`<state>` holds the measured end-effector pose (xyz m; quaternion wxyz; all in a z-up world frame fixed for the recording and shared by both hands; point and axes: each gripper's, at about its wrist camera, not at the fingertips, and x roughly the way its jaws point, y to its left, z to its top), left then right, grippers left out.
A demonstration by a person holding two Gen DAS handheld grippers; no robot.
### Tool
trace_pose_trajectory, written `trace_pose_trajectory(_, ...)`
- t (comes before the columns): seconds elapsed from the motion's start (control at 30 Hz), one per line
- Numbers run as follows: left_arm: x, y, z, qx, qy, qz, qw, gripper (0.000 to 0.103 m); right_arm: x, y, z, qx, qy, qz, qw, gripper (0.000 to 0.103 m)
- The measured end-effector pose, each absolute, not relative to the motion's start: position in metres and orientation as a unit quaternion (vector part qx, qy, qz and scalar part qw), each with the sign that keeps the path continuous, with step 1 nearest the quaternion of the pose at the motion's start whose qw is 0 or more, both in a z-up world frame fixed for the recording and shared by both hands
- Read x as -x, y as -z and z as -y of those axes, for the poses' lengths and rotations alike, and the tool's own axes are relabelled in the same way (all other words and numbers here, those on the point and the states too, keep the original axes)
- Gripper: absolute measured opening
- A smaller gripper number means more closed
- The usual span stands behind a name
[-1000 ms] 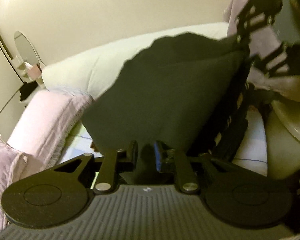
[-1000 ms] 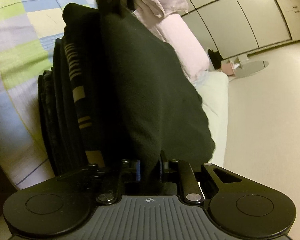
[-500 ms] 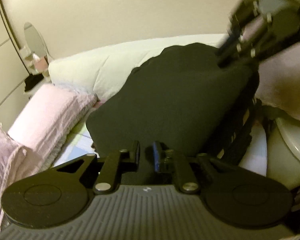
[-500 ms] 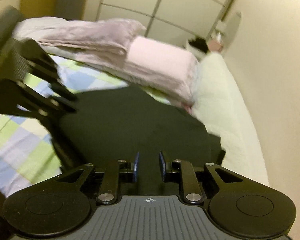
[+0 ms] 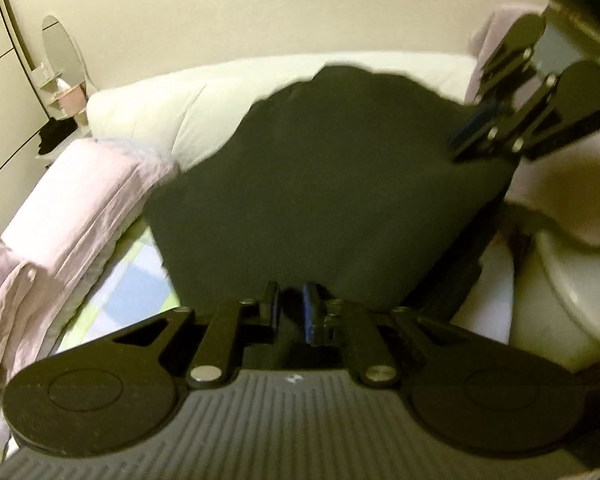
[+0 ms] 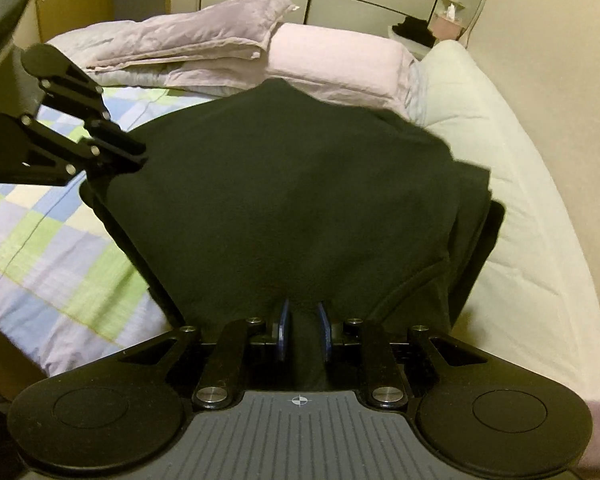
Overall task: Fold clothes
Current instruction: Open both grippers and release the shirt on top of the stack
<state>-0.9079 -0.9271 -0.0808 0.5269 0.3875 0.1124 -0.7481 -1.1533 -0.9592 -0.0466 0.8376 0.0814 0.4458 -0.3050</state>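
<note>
A dark green fleece garment (image 5: 340,200) is stretched between both grippers above the bed. My left gripper (image 5: 292,312) is shut on its near edge, with cloth bunched between the blue pads. In the right wrist view that same gripper (image 6: 136,156) pinches the garment's left corner. My right gripper (image 6: 304,328) is shut on a fold of the garment (image 6: 292,200). The left wrist view shows it (image 5: 464,140) gripping the right corner from above. More dark cloth (image 6: 476,232) shows under the garment's right side.
The bed has a blue, green and white checked sheet (image 6: 40,240). A pink pillow (image 6: 340,60), a folded lilac duvet (image 6: 172,48) and a long white bolster (image 6: 500,160) lie beyond the garment by the wall. An oval mirror (image 5: 62,52) stands at the far corner.
The right gripper has rolled upright and risen. The garment, which hung edge-on beside striped folded clothes, now spreads flat between the grippers and covers them. The left gripper has barely shifted.
</note>
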Motion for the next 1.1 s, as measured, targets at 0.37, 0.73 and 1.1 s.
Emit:
trace_pose_trajectory(0.37,0.919,0.090,0.927,-0.402,0.729,-0.132,0.538,0.004,1.157,0.003,1.028,-0.119,0.342,-0.389,0.847,0.020)
trace_pose_trajectory(0.73,0.920,0.064,0.909,-0.374,0.710,-0.139,0.580,0.021,1.166,0.007,1.032,-0.171,0.369,-0.349,0.844,0.024)
trace_pose_trajectory(1.1,0.919,0.064,0.889,-0.353,0.700,-0.182,0.593,0.021,1.166,0.020,0.974,-0.200,0.361,-0.317,0.854,0.068)
